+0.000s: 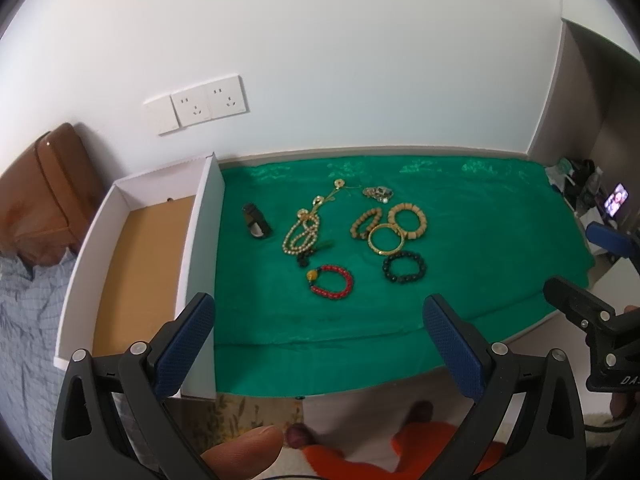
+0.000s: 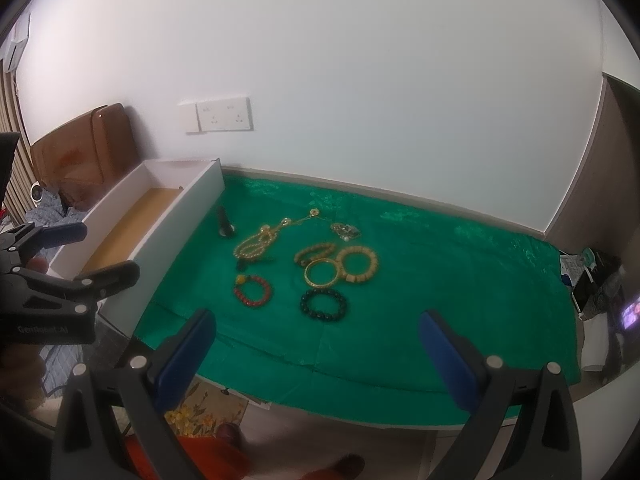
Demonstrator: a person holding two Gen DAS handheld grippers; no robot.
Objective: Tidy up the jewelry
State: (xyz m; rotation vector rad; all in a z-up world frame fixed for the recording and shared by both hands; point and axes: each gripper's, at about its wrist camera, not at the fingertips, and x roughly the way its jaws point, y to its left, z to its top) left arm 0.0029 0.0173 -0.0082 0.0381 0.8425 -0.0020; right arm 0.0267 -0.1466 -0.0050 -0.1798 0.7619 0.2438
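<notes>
Jewelry lies on a green cloth [image 1: 460, 240] [image 2: 440, 300]: a red bead bracelet [image 1: 331, 282] [image 2: 253, 290], a black bead bracelet [image 1: 404, 267] [image 2: 324, 305], a gold bangle [image 1: 386, 239] [image 2: 321, 272], two wooden bead bracelets [image 1: 407, 220] [image 2: 357, 265], a pearl necklace [image 1: 301, 234] [image 2: 256, 245], a small sparkly piece [image 1: 377, 193] [image 2: 346, 231] and a black ring-like item [image 1: 256, 221] [image 2: 225, 224]. An empty white box [image 1: 202, 216] [image 2: 188, 204] stands at the cloth's left. My left gripper [image 1: 318, 344] and right gripper [image 2: 318, 360] hover open over the near edge, holding nothing.
A wall with sockets [image 1: 208, 104] backs the table. A brown headboard [image 1: 52, 188] and bedding sit left of the box. Clutter and a lit screen [image 1: 616, 199] are at the far right. Orange clothing [image 1: 424, 452] and a fingertip [image 1: 244, 452] show below.
</notes>
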